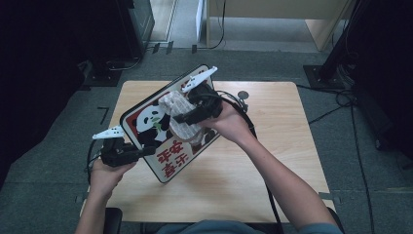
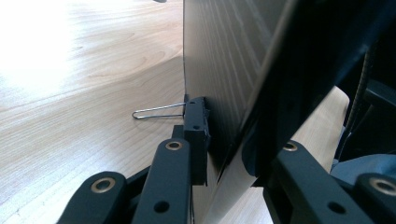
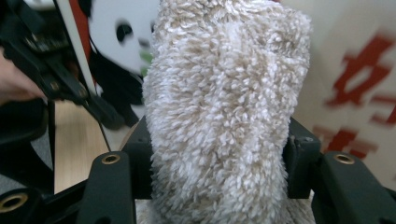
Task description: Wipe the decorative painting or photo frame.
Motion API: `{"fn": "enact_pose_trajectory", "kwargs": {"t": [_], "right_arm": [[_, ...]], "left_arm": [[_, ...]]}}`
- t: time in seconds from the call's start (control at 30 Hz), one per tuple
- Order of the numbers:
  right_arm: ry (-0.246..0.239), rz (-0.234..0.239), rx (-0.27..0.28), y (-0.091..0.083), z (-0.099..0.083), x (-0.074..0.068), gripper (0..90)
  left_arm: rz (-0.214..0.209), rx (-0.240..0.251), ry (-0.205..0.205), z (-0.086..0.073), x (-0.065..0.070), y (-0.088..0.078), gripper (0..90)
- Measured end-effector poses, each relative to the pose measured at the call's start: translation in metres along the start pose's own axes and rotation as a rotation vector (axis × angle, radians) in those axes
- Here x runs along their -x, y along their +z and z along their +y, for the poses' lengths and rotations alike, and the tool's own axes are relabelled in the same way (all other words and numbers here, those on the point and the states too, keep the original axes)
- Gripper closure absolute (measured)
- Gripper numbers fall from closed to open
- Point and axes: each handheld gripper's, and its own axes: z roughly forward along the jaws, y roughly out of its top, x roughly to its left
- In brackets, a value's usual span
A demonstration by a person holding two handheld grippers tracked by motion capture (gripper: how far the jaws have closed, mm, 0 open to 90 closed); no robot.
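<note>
Tilting up off the wooden table (image 1: 272, 161), the panda sign (image 1: 146, 122) stands on its lower edge near the table's left half, a rounded white board with a dark rim, a black-and-white panda on its upper part and red characters across its lower part. In the high view its printed face looks toward the person, and its top corner leans away toward the far edge of the table. A fluffy beige cloth (image 1: 179, 113) lies bunched against that face, just beside the panda and above the red characters. The right gripper (image 1: 187, 117) is clenched on this cloth: in the right gripper view the pile bulges up between the two black jaws, which press into it from both sides, with the panda's eye and the blurred red characters behind it. The left gripper (image 1: 141, 152) pinches the sign at its lower left edge; in the left gripper view one jaw sits against the plain back of the board and the other against the dark-rimmed front, so the board's edge runs up between them. A small wire loop (image 2: 156, 112) sticks out sideways from the jaw on the back side, hovering over the wood grain. Each hand (image 1: 104, 173) wraps its gripper's handle, forearms coming in from the near side, and black cables trail over the tabletop. Grey carpet surrounds the table.
</note>
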Motion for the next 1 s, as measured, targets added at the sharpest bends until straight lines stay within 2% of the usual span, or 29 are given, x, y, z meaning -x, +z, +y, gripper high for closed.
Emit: {"fn": "enact_pose_trajectory", "kwargs": {"t": [0.1,0.27,1.0], "right_arm": [[-0.018,-0.007,0.009,-0.001,0.011,-0.002,43.8],[-0.013,-0.019,-0.012,0.004,0.016,0.0,43.8],[0.013,0.002,-0.019,0.019,-0.008,0.003,43.8]], "left_arm": [[-0.001,0.0,0.0,0.0,0.0,0.0,76.9],[-0.001,0.0,0.0,0.0,0.0,0.0,76.9],[-0.003,-0.002,-0.001,0.0,-0.001,0.0,76.8]]}}
